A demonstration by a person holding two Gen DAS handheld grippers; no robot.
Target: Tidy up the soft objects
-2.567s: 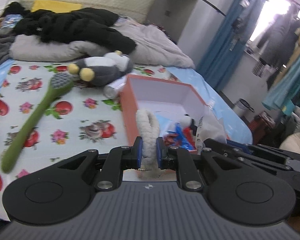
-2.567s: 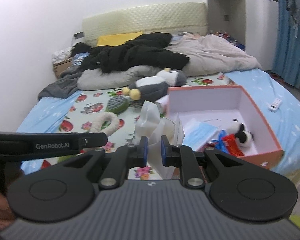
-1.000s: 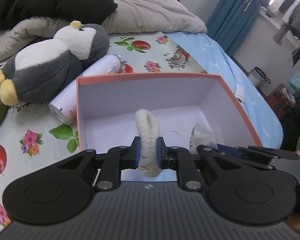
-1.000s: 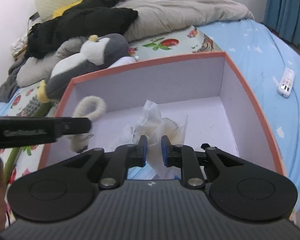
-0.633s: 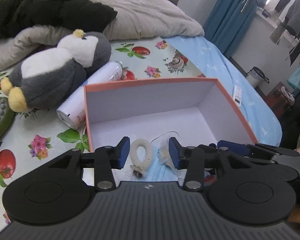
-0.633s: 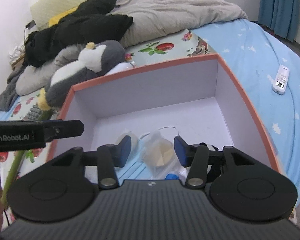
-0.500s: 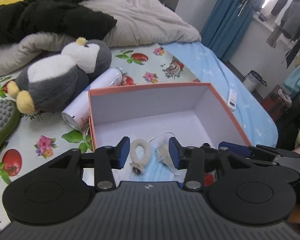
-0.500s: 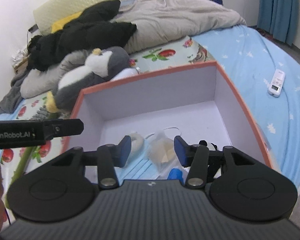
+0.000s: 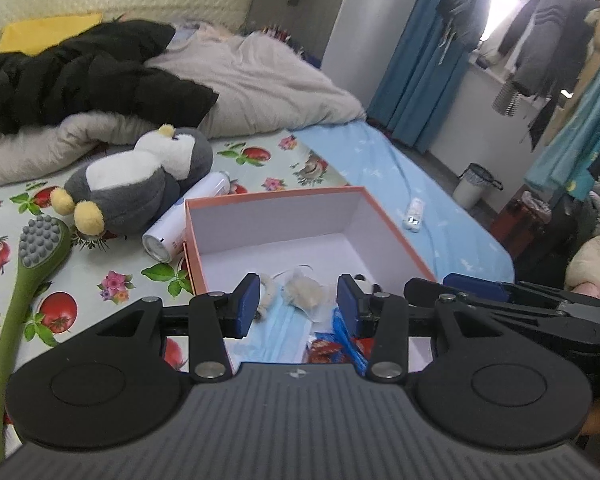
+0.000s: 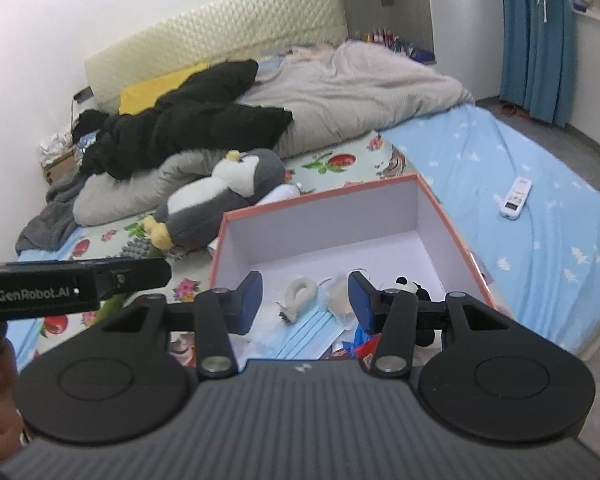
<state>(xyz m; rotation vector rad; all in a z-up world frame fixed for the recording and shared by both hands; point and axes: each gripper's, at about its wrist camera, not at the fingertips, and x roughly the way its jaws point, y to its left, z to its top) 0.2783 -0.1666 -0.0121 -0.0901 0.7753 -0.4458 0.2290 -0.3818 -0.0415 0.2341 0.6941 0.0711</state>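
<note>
Both the left gripper (image 9: 298, 300) and right gripper (image 10: 305, 300) gape empty; only the left view shows the green brush (image 9: 24, 276).

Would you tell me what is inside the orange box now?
Inside the orange box: white fluffy ring, blue face mask, toy panda, crumpled wrapper. The gripper hides the near corner.

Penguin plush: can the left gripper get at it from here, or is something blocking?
Probably yes. The left gripper is open and empty, and the penguin plush lies uncovered on the bed, up-left of the box. Only the spray can lies against its near side; the top and left look free.
</note>
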